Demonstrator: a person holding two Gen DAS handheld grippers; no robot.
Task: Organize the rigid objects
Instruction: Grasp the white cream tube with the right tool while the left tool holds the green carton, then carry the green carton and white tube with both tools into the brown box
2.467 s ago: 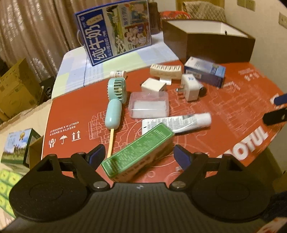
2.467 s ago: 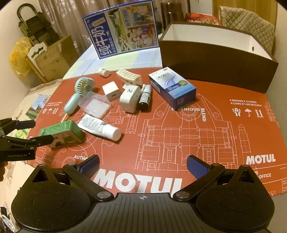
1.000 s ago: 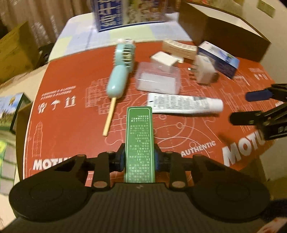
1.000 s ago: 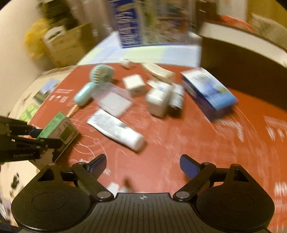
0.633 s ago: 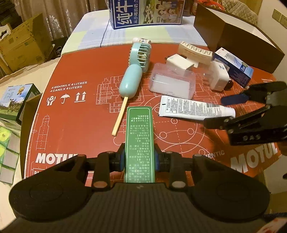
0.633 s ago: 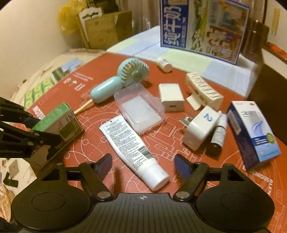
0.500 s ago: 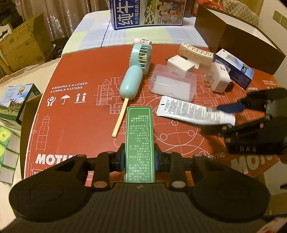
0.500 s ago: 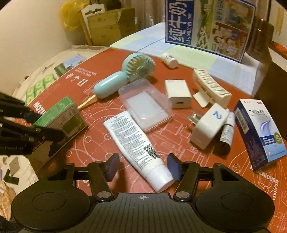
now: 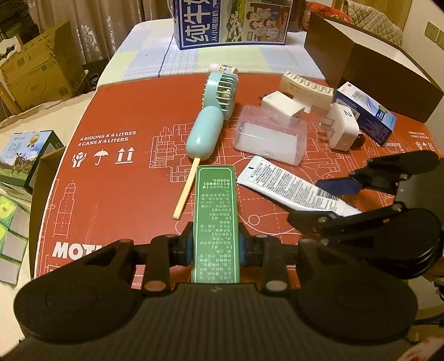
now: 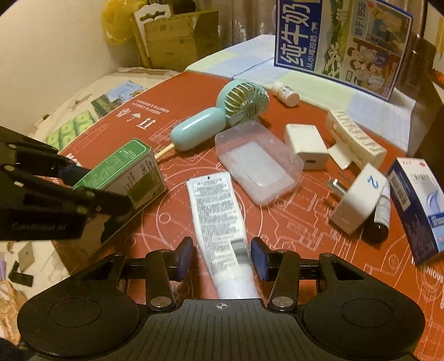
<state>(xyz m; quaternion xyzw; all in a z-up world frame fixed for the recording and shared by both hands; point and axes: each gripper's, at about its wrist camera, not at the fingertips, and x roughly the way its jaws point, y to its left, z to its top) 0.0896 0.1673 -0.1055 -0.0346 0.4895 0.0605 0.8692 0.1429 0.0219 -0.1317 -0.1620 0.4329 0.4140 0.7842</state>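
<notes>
Dim, warm-lit room. Patterned curtains (image 9: 69,25) hang behind stacked cardboard boxes (image 9: 36,75); a cream wall (image 10: 55,41) stands beside a cloth-covered counter (image 9: 194,61).

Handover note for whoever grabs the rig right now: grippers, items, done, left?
Left gripper: shut on the green box, lifted off the red mat.
Right gripper: jaws have just been closing around the white tube; a gap shows on one side, not yet clamped.
Fan, clear case, chargers and blue box lie loose on the mat.
Done: one item picked. Left: finish the tube grasp, then sort everything, probably into the brown box.
</notes>
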